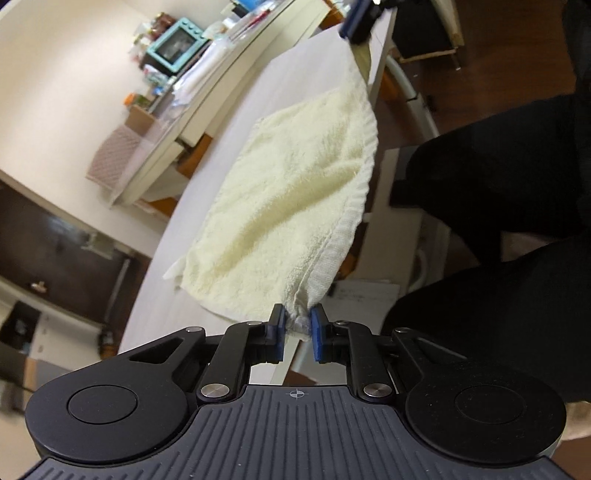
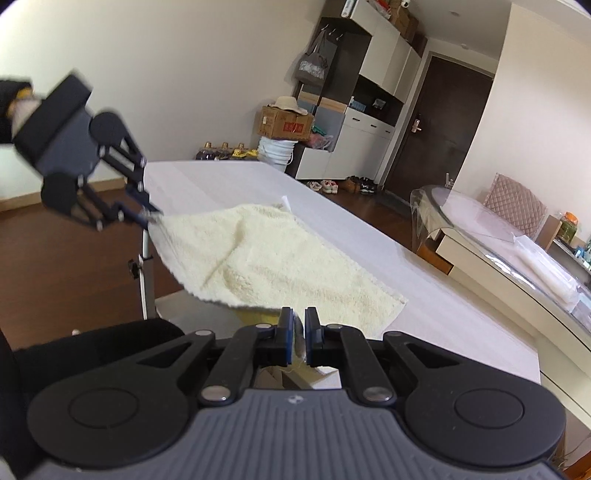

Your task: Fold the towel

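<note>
The cream towel (image 1: 291, 192) lies on the white tabletop (image 1: 221, 155), near its edge, with two corners lifted up.

In the left wrist view, the left tongs (image 1: 298, 326) are pinched on one towel corner at 6 o'clock. The bit of cloth between the blue pads (image 1: 317, 332) is bunched and a little blurry. At 12 o'clock the right tongs (image 1: 356, 26) are cut off by the top of the picture, so only a blue and black piece shows, touching the far end of the towel. A person's dark clothes (image 1: 498, 184) fill the side from 2 to 4 o'clock and are too dark to make out.

In the right wrist view, the right tongs (image 2: 299, 332) are pinched on the near corner at 6 o'clock. The corner is mostly hidden between the pads. Only this view shows the whole left tongs (image 2: 147, 214) from outside, at 9 o'clock, blurry, clamped on the far corner. It also shows a small white tag (image 2: 285, 201) behind the towel, and a dark door (image 2: 443, 122) at 1 o'clock.

Only the left view shows a teal box (image 1: 177, 46) on a shelf at 11 o'clock.
</note>
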A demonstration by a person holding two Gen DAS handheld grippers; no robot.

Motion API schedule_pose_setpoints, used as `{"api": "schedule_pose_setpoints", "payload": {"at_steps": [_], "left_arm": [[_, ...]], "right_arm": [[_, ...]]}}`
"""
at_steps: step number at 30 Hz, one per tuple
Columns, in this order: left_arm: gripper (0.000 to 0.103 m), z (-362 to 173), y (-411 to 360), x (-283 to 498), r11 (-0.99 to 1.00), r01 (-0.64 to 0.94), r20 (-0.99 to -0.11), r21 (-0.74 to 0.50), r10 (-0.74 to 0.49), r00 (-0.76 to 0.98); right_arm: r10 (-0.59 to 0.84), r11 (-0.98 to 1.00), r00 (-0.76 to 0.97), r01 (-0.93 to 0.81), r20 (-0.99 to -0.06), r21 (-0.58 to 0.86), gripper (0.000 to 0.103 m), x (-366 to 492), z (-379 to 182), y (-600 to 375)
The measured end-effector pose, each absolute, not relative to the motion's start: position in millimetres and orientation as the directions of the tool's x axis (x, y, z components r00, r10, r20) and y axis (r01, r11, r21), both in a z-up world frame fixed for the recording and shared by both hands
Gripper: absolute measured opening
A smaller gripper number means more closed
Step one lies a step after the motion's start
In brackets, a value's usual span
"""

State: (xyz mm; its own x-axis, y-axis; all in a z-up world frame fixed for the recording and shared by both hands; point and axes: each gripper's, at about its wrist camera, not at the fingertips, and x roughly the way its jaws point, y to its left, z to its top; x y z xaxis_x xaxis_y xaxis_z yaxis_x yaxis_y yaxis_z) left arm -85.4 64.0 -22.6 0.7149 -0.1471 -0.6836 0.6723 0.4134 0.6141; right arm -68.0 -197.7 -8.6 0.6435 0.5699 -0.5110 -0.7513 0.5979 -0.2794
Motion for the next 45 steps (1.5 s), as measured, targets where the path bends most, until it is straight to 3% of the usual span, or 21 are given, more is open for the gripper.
{"api": "schedule_pose_setpoints", "payload": {"at_steps": [9, 18, 27, 36, 39, 40, 45], "left_arm": [[0.015, 26, 76, -43, 0.493, 0.737, -0.755, 0.463, -0.217, 0.619], [0.015, 56, 81, 44, 0.688, 0.621, -0.75, 0.375, -0.169, 0.64], [0.015, 35, 89, 134, 0.745, 0.6, -0.79, 0.292, -0.166, 0.59], [0.015, 9, 104, 172, 0.79, 0.561, -0.818, 0.249, -0.138, 0.558], [0.016, 3, 103, 171, 0.783, 0.566, -0.821, 0.258, -0.131, 0.556], [0.016, 0, 103, 171, 0.781, 0.568, -0.823, 0.26, -0.129, 0.553], [0.017, -11, 101, 171, 0.769, 0.576, -0.829, 0.277, -0.112, 0.548]], "right_arm": [[0.612, 0.568, 0.602, -0.786, -0.512, -0.244, 0.004, -66, 5, -209], [0.57, 0.608, 0.679, -0.727, -0.462, -0.318, 0.004, 3, 27, -203], [0.548, 0.64, 0.653, -0.73, -0.523, -0.241, 0.004, 92, 4, -194], [0.537, 0.646, 0.629, -0.735, -0.562, -0.206, 0.003, 140, -17, -185], [0.556, 0.664, 0.598, -0.737, -0.578, -0.124, 0.007, 149, -23, -191], [0.563, 0.67, 0.588, -0.736, -0.581, -0.096, 0.014, 150, -23, -194], [0.56, 0.67, 0.539, -0.741, -0.63, -0.038, 0.018, 151, -35, -200]]}}
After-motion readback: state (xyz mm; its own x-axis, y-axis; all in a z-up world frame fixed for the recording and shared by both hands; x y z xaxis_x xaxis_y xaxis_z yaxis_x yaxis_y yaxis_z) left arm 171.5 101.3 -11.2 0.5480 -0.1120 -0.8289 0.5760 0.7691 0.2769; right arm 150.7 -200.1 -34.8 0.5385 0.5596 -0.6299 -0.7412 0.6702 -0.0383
